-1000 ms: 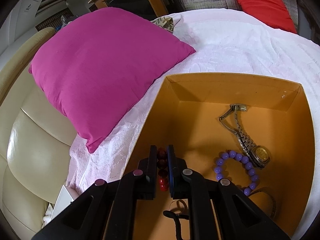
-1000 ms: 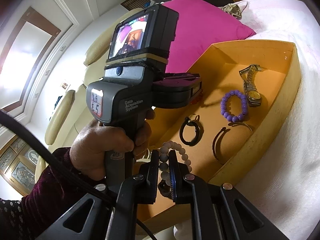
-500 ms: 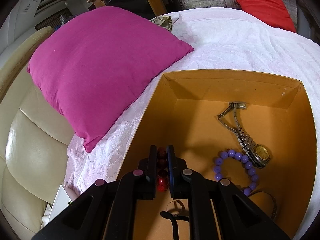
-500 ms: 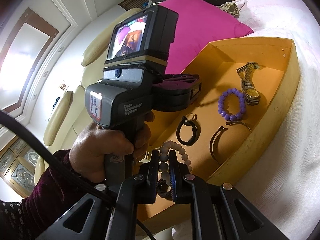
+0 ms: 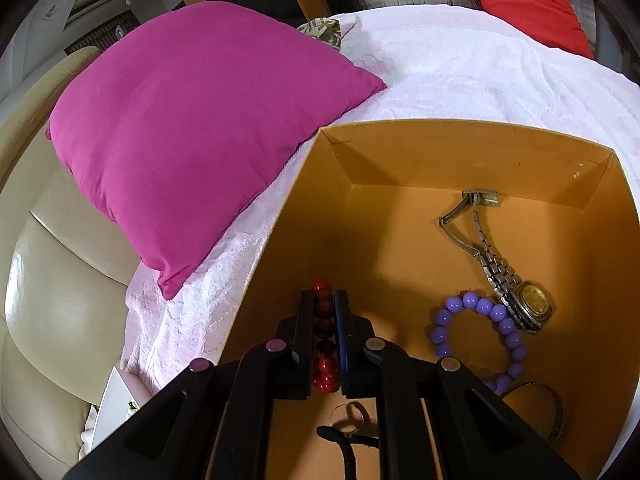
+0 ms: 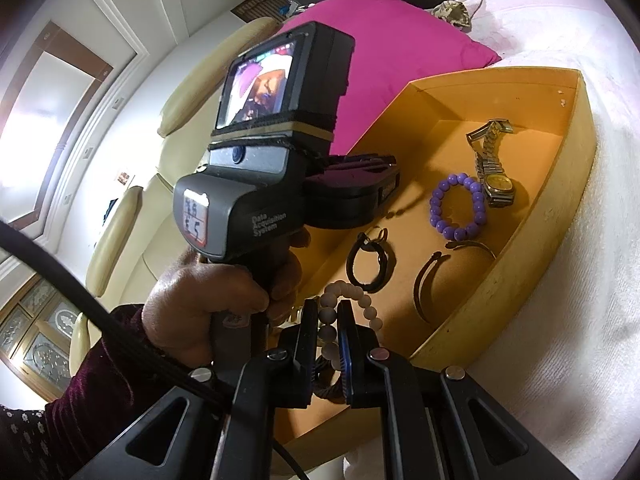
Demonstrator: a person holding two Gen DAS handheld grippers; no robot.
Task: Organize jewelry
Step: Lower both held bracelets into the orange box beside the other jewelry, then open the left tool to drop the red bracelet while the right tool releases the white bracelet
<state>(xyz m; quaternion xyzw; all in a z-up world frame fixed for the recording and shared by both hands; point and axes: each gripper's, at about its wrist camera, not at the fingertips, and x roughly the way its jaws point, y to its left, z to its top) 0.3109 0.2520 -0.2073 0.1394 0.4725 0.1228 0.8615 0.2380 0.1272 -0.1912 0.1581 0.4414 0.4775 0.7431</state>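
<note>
jewelry mostly sits in the orange box (image 5: pixel 460 152) already — watch (image 5: pixel 530 306) at 3 o'clock; left gripper (image 5: pixel 324 300) pinches red beads (image 5: pixel 323 336), right gripper (image 6: pixel 326 308) pinches pale beads (image 6: pixel 352 294) — both unplaced.

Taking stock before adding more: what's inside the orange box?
In the box: a watch, purple beads, a black cord, a ring and a dark bangle. The tools hide its near corner.

**Box on the bed, jewelry inside**

The box (image 5: pixel 472 156) sits on the bedspread (image 5: pixel 460 76), the pillow (image 5: pixel 192 136) to its left. Inside, the watch (image 5: pixel 504 272) lies by the far right wall, the bead bracelet (image 5: pixel 480 332) touching it, nearer.
</note>
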